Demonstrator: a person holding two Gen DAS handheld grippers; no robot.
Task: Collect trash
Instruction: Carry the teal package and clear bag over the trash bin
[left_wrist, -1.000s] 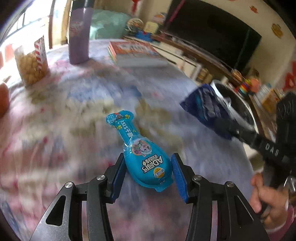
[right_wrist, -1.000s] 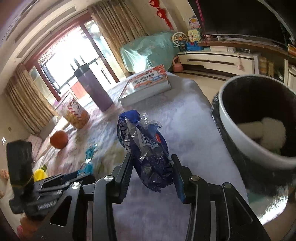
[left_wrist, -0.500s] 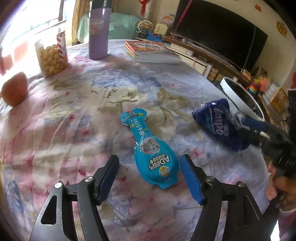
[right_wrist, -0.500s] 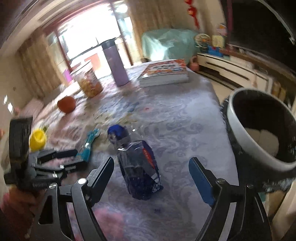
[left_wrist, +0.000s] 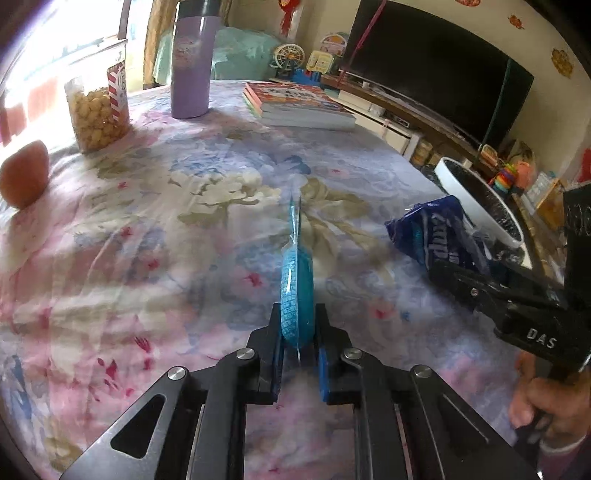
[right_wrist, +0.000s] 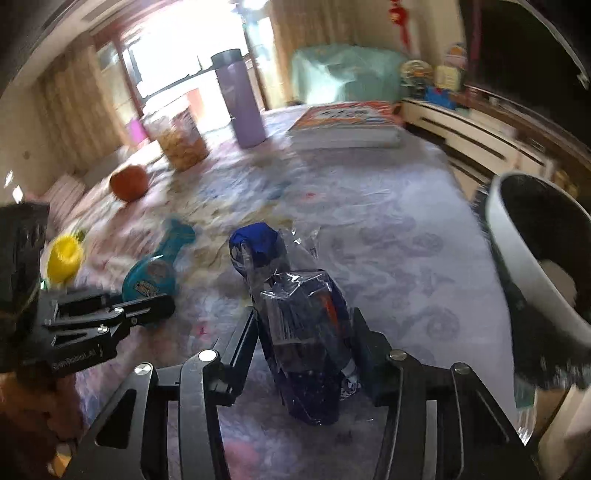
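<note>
Trash is being picked off the flowered tablecloth (left_wrist: 147, 229) two pieces at a time. The left gripper (left_wrist: 297, 354) has its jaws pinched tight on the turquoise pouch (left_wrist: 295, 280), which stands on edge between the pads with its thin neck pointing away across the cloth. The right gripper (right_wrist: 306, 343) is closing its jaws around the dark blue wrapper (right_wrist: 303, 317); the crinkled bag sits between them, and the pads look to be touching its sides, though I would not call the hold firm yet. So the step in hand, as I read it, is the grasp itself, with nothing carried off so far. Next, the right hand needs to finish its squeeze, then both need lifting clear and taking over to the white-rimmed bin (right_wrist: 517, 266) that stands just off the table's edge on the right, with some pale wads already inside. The right hand is nearer to it, and I would guess the left must wait or cross behind. Further back stand a purple flask (left_wrist: 190, 62), a jar of puffed snacks (left_wrist: 98, 107), a stack of books (left_wrist: 299, 105), an orange fruit (left_wrist: 24, 173) and a small yellow cup (right_wrist: 64, 256); all are well away from the path to the bin.
</note>
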